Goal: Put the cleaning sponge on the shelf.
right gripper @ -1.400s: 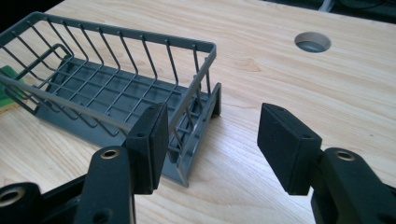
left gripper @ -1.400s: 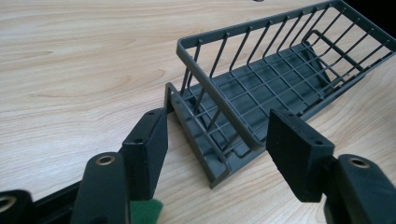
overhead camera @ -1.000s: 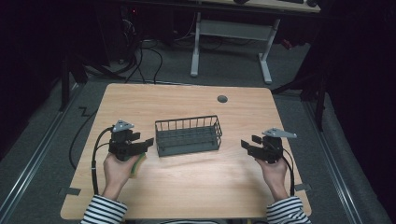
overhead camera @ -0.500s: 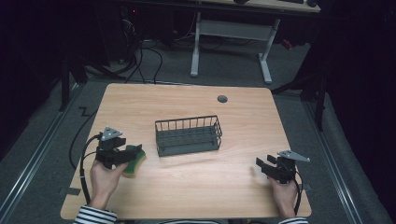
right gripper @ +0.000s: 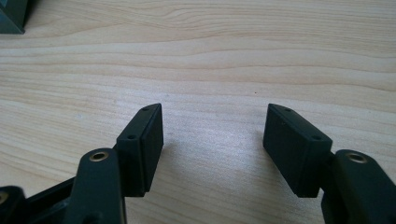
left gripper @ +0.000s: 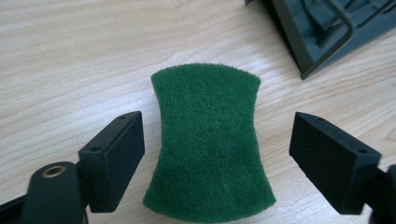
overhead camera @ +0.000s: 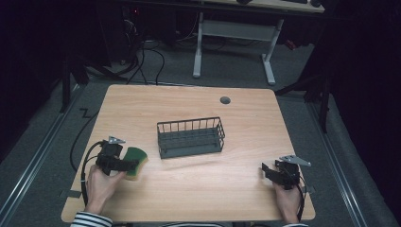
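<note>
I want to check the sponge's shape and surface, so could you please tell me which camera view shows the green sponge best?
The left gripper view: the green sponge lies flat and close between the open left tool, its fuzzy top and pinched sides clear. The high view shows it small, partly covered by that tool. The right gripper view faces bare table.

sponge [left gripper: 208, 144]: fuzzy green scouring fibre (rough) | table [overhead camera: 189, 104]: pale matt wood grain | basket [overhead camera: 190, 137]: dark wire
</note>
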Motion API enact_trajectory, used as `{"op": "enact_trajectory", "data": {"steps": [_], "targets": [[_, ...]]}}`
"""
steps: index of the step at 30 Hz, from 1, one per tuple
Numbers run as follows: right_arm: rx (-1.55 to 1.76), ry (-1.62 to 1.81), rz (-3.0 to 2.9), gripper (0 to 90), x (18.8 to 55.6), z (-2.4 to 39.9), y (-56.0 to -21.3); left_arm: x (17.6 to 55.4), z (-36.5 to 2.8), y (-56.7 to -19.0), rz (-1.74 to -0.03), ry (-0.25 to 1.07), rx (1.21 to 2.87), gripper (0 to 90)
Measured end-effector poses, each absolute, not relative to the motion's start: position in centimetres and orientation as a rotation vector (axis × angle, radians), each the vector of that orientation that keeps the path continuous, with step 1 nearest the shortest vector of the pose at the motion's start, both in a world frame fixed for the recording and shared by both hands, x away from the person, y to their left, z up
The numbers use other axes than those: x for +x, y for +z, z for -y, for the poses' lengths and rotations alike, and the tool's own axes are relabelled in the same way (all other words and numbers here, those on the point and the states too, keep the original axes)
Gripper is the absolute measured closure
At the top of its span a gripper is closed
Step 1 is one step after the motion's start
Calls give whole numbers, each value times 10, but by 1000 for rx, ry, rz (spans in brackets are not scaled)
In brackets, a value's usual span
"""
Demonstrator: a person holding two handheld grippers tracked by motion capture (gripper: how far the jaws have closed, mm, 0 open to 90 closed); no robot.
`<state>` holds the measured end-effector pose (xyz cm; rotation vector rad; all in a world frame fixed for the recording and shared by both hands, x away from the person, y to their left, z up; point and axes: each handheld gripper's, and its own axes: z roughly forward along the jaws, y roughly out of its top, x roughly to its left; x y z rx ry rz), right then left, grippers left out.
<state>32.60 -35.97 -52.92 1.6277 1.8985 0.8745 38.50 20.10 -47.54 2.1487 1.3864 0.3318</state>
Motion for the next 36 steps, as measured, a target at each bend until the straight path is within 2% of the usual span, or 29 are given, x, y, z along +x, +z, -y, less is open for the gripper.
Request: {"op": "enact_trajectory", "data": {"steps": [9,14,34,36], "targets": [[1629,874,-1900,373,326,359,-529,411,-187,-482,-1427,259,2307,115],[1629,874,-1901,368,326,359,-529,420,-181,-484,-1454,233,2358,115],[1622,876,-1909,350,326,359,-529,437,-167,-503,-1511,190,2466,168],[1622,873,-1910,347,326,358,-529,437,-167,-503,-1508,190,2464,199]]}}
